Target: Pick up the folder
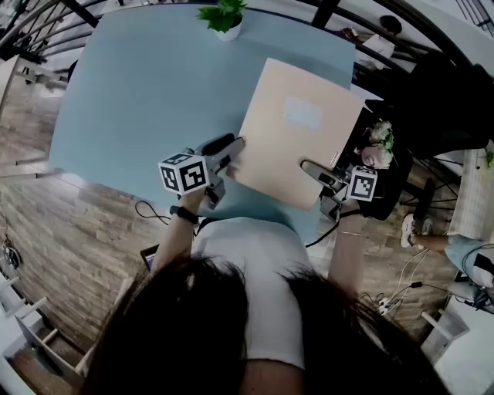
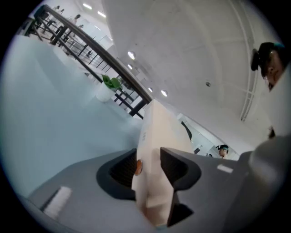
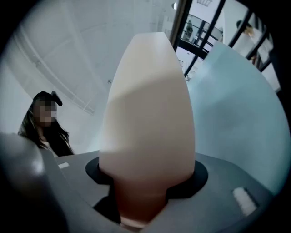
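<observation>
A beige folder (image 1: 297, 131) with a pale label hangs tilted above the light blue table (image 1: 147, 92), held at two edges. My left gripper (image 1: 235, 146) is shut on its left edge; in the left gripper view the folder (image 2: 157, 136) stands edge-on between the grey jaws of the left gripper (image 2: 150, 166). My right gripper (image 1: 310, 167) is shut on the near right edge. In the right gripper view the folder (image 3: 150, 113) bulges wide out of the right gripper (image 3: 145, 182) and hides much of the scene beyond.
A small potted plant (image 1: 224, 17) stands at the table's far edge. A bunch of pale flowers (image 1: 378, 143) sits just right of the table on a dark surface. Wood floor with cables lies left of and below the table. A black railing (image 2: 91, 50) runs behind it.
</observation>
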The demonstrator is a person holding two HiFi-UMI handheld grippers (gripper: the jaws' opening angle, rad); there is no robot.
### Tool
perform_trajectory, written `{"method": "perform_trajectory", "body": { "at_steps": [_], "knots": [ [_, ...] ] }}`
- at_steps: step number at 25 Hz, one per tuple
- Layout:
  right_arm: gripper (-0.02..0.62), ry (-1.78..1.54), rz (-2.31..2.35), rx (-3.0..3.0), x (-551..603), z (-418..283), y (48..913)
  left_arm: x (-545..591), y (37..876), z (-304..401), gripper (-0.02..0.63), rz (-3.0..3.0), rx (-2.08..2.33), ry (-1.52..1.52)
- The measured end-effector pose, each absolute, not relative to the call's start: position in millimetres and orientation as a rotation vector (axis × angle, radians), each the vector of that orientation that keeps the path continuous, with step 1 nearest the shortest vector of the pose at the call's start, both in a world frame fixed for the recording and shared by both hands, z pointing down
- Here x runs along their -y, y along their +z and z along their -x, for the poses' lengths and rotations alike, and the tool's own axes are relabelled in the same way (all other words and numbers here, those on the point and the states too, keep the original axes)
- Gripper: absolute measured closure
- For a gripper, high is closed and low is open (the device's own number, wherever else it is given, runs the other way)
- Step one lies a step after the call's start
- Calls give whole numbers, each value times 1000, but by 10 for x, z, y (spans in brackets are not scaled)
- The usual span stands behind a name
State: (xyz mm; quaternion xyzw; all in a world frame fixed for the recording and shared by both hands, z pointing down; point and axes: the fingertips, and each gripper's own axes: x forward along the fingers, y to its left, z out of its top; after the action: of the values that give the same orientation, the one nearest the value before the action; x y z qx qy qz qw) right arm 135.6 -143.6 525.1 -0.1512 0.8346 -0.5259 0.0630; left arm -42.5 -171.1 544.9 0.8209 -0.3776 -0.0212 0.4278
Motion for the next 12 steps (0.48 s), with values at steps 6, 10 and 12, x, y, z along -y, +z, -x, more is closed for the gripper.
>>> {"method": "perform_trajectory", "body": {
  "at_steps": [6,10,12],
  "knots": [
    [307,-1233,653,-2637,1461,-1441,4661,1705,4826,477,394,-2242,1033,-60],
    [307,-1016,838,-2669,1417,-1508,4331,1677,4454,450,395,-2354,1071,-75],
    [307,-924,934,-2673,1347,-1548,4178,1631,4300,432,396,-2397,1084,-86]
  ]
}}
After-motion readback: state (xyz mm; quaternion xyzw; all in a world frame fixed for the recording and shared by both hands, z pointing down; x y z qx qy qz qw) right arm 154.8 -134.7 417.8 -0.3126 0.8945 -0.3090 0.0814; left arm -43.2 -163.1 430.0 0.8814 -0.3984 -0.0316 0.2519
